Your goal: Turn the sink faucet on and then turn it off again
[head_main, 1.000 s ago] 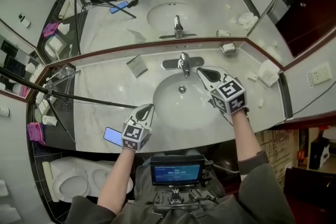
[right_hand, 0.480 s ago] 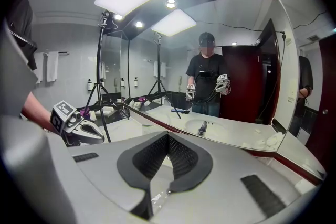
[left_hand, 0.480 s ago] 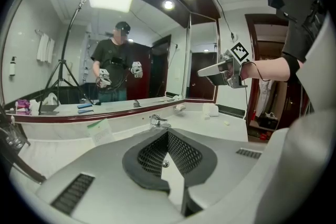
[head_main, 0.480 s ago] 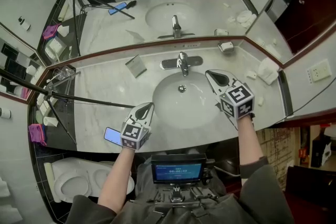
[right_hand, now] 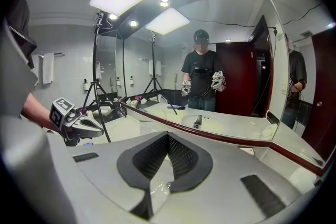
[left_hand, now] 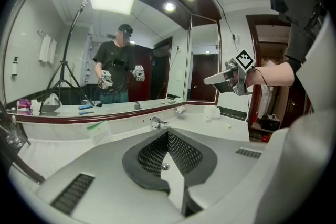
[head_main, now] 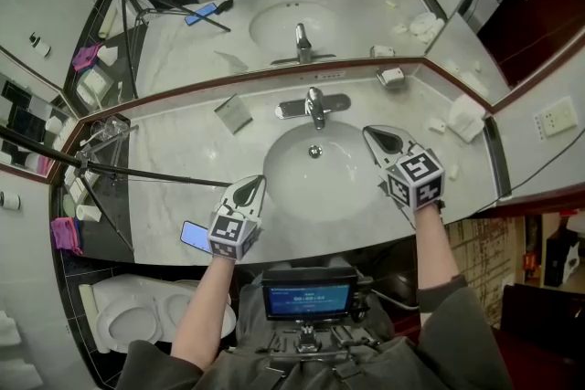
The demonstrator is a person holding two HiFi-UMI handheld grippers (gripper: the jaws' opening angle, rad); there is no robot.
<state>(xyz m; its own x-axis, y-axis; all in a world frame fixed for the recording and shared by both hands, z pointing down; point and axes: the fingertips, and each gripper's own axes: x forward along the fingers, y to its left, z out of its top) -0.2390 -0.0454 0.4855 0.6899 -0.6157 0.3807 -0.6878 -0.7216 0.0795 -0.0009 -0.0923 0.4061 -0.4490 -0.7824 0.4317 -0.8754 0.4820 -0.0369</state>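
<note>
Head view shows your right gripper [head_main: 379,138], jaws closed and empty, pulled back from the faucet [head_main: 314,108] behind the basin. Your left gripper [head_main: 249,192] waits closed too. No stream shows, so the turn-off is probably done.

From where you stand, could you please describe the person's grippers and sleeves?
The left gripper and right gripper are pale grey shells with black meshed pads, each carrying a white cube with black square markers. The sleeves are dark grey.
</note>
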